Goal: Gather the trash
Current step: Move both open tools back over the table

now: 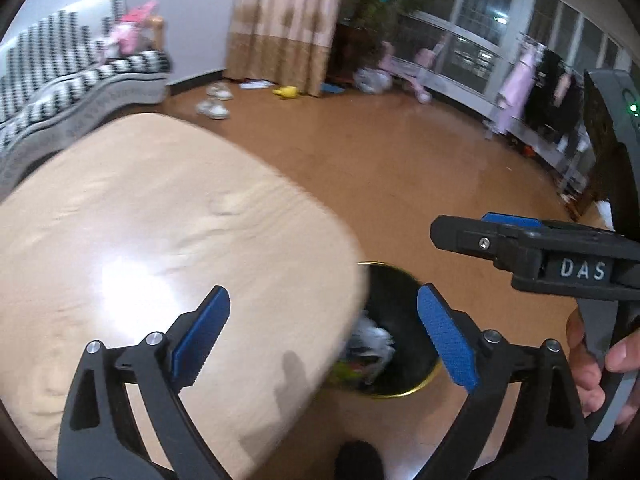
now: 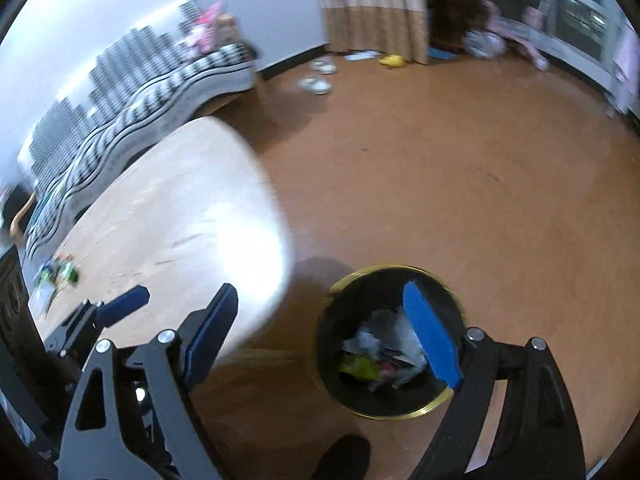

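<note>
Both grippers hang over the edge of the table w/ nothing in them. Left gripper point(image 1: 323, 334) has its blue pads spread wide, one pad over the tabletop, the other over the bin. Right gripper point(image 2: 326, 336) is just as wide apart, its right pad across the bin mouth, its left pad over the table corner. In the left wrist view the right gripper point(image 1: 500, 236) comes in from the right side, seen side-on, w/ the person's hand point(image 1: 600, 364) wrapped round its handle.

Trash bin point(image 2: 332, 376), black w/ a gold rim, stands on the floor point(image 2: 460, 168) right beside the table point(image 2: 168, 216), partly tucked under the corner as seen from the left wrist. Inside it: crumpled trash point(image 2: 384, 354), white/grey paper plus a yellow-green wrapper. Abt the far left of the tabletop there's a small green and blue item point(image 2: 56, 274), too blurred to tell what.

Further back: striped sofa point(image 2: 132, 80) along the wall, curtain point(image 2: 372, 4), pair of shoes point(image 2: 318, 76) and a yellow thing point(image 2: 392, 61) on the floor. A dark shoe tip point(image 2: 344, 458) shows at the bottom edge.
</note>
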The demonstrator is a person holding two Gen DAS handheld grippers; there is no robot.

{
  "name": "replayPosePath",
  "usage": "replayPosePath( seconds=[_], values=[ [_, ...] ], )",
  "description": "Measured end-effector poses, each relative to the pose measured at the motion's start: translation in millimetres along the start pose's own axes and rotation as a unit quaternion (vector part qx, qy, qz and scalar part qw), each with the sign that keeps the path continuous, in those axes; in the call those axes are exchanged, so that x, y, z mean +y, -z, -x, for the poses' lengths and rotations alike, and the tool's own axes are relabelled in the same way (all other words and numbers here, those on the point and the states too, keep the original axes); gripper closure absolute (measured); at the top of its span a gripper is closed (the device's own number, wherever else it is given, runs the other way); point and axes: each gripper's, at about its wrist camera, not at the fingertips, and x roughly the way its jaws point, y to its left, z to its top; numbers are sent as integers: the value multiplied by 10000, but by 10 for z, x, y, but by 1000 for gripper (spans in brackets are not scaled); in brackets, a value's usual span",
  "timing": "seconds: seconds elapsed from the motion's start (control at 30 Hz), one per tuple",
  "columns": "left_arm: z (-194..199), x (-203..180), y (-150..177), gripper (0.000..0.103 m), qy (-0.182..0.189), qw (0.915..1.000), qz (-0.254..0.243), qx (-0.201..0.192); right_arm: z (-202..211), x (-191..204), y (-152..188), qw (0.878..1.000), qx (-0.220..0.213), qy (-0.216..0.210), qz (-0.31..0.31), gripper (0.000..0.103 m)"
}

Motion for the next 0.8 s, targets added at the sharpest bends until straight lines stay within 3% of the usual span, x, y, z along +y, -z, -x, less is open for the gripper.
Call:
replayPosePath(
  seconds=[0.17,0.33,0.47,0.6,0.7,0.8],
  values=[
    [500,803,105,11,-654,9967,453,-134,-203,979,-119,9966,95,-464,673,21],
    [1051,1748,302,11,-1525,9840,892,-251,-503,2062,-109,9864,298,-923,1330,21],
    [1495,2623,590,11,-2118,9641,1571,-325,-738,2850,-34,9753,445,-1163,1826,21],
    [1908,3516,872,11,-2682,9353,2281,-356,-932,3584,81,9615,543,-1397,2302,21],
    [2060,3977,1031,11,-3008,9198,2500,-317,-1100,4067,171,9510,594,-1512,2632,21],
    [2125,4330,1193,11,-3197,9099,2630,-253,-1299,4428,228,9431,655,-1555,2864,21]
  ],
)
